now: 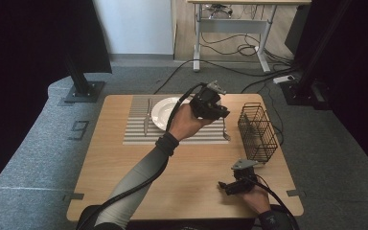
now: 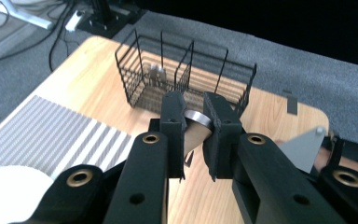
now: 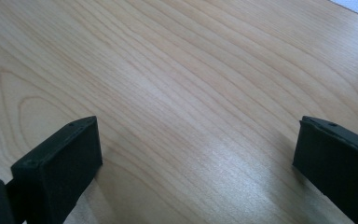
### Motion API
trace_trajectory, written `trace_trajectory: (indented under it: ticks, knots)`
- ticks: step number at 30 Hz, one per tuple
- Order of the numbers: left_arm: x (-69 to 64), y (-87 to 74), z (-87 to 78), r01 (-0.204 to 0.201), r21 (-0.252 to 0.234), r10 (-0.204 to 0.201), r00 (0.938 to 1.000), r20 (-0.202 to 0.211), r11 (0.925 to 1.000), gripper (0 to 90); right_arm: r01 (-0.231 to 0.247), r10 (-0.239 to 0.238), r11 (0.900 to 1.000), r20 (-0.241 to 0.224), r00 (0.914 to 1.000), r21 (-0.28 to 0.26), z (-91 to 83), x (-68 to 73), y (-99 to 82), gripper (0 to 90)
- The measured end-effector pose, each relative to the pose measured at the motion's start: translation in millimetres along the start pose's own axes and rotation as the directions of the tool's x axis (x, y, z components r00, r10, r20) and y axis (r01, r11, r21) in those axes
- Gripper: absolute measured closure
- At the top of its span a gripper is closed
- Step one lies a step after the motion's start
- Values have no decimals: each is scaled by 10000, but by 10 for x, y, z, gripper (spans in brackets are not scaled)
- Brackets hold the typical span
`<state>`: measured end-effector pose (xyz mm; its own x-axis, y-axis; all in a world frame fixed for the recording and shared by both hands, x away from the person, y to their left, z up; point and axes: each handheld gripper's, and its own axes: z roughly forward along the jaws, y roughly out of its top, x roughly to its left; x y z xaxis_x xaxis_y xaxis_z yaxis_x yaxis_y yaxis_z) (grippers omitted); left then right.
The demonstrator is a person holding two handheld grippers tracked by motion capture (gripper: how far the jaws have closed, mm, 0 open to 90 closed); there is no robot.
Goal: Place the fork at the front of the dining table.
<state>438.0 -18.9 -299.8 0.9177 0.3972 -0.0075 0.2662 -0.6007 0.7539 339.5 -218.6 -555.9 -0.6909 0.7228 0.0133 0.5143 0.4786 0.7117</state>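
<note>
One hand-held gripper (image 2: 196,122) around cutlery (image 2: 197,116).

So on the table (image 1: 124,182) there's a mat (image 1: 136,136) at the back with a plate (image 1: 159,115) on it, a knife (image 1: 146,120) left of the plate and a spoon (image 1: 225,132) at the mat's right edge. The basket (image 1: 258,132) stands right of the mat, something standing inside it.

Wooden bench (image 1: 124,177) had a striped placemat (image 1: 136,129) on it, with a white plate (image 1: 160,112) sitting on the mat and a piece of cutlery (image 1: 146,120) just left of it. Floor behind was grey carpet (image 1: 33,139), with a desk frame (image 1: 230,28) and loose cables (image 1: 249,48).
</note>
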Motion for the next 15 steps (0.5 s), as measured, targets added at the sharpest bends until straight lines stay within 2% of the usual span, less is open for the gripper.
trace_trajectory:
  ticks: [2,3,5,10,12,13,15]
  knots:
    - [12,-79,-1,58,78,-58,10000,43,10000,788,2,-2,10000,-16,10000,4,-3,2,4,34]
    - [16,-117,0,94,111,-95,9999,60,9999,788,-76,75,9999,-141,9999,-77,-17,4,18,92]
    - [25,-192,1,152,144,-154,9998,140,9998,788,-179,173,9996,-292,9994,-202,-28,-1,37,127]
    - [21,-360,-5,248,200,-253,9994,230,9995,788,-221,210,9987,-247,9995,-466,-57,-5,109,132]
    - [18,-429,-15,270,199,-276,9992,286,9994,788,-159,149,9962,-113,9998,-860,-94,-10,193,139]
    - [16,-451,-17,268,202,-274,9992,308,9994,788,-159,149,9962,-113,9998,-860,-94,-10,193,139]
    - [13,-513,-23,299,197,-305,9990,339,9994,788,-47,45,9915,-14,10000,-1297,-135,-7,274,179]
